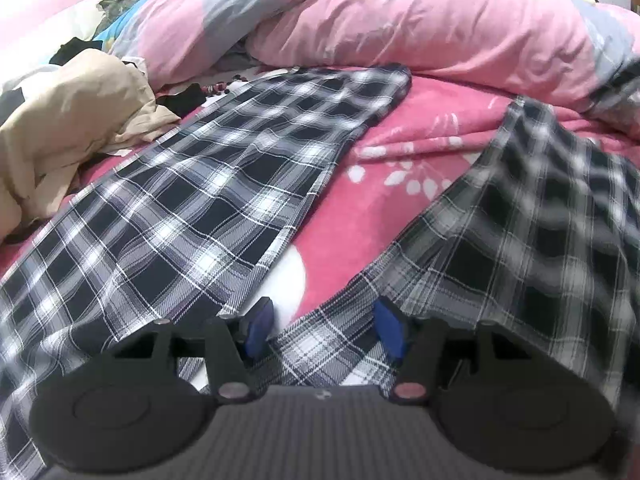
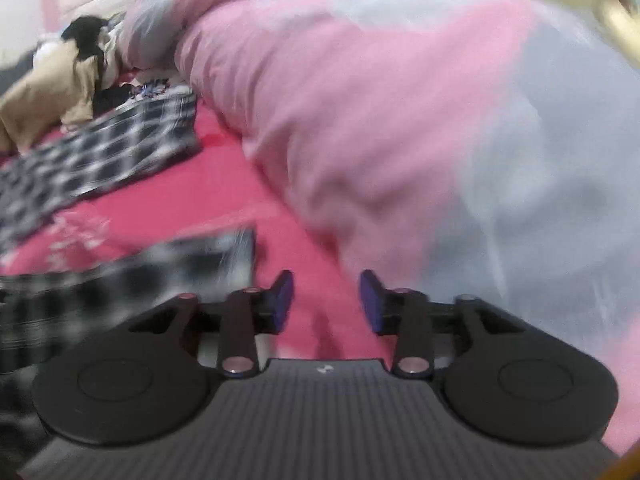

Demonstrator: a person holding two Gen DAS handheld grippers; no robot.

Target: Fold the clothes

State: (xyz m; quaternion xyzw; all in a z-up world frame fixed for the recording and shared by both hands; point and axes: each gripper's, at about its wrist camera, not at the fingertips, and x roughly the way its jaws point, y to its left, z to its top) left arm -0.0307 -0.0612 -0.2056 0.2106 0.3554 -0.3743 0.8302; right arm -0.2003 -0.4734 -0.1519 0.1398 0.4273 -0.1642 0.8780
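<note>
Plaid trousers (image 1: pixel 192 200) spread on bed, crotch between left claw (image 1: pixel 324 330) (open).

Woven plaid cloth trousers (image 1: pixel 192 200) lie on a fleecy blanket (image 1: pixel 420 152)

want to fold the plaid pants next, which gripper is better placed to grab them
Left. The left gripper sits open right over the black-and-white plaid pants, fabric between its fingers. The right gripper is open over bare red floral bedsheet, pants off to its side.
</note>
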